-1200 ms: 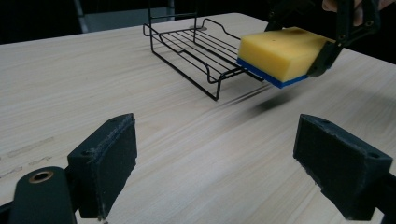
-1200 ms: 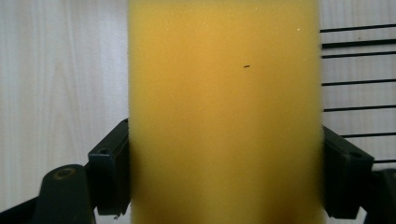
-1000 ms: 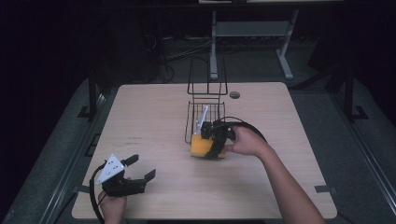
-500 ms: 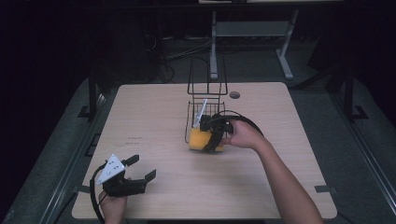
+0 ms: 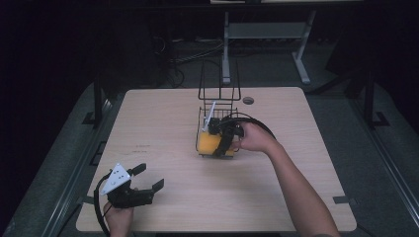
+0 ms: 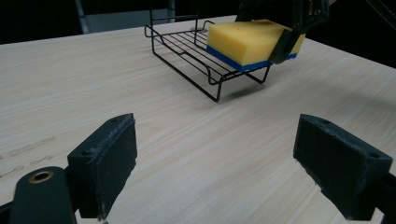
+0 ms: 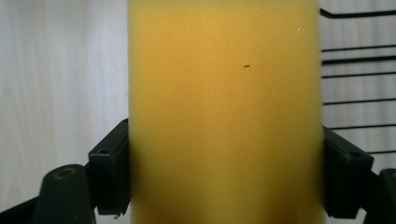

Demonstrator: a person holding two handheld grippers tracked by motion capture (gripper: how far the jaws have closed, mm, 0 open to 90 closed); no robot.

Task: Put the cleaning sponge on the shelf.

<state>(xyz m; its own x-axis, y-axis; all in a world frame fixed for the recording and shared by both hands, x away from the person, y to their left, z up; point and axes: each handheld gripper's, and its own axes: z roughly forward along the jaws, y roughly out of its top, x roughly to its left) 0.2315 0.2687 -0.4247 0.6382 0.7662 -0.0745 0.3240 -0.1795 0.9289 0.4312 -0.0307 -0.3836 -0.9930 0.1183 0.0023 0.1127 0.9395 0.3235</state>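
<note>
While clamped between jaws, yellow sponge, blue underside.

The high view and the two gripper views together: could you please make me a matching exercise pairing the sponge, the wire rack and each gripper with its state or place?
Things:
1. sponge
2. wire rack
3. left gripper
4. right gripper

States or places:
A. open, with nothing between its jaws, near the table's near left corner
B. yellow with a blue underside
C. black, standing near the middle of the table
D. shut on the sponge at the rack's near end

Pairs: 1-B, 2-C, 3-A, 4-D
</note>
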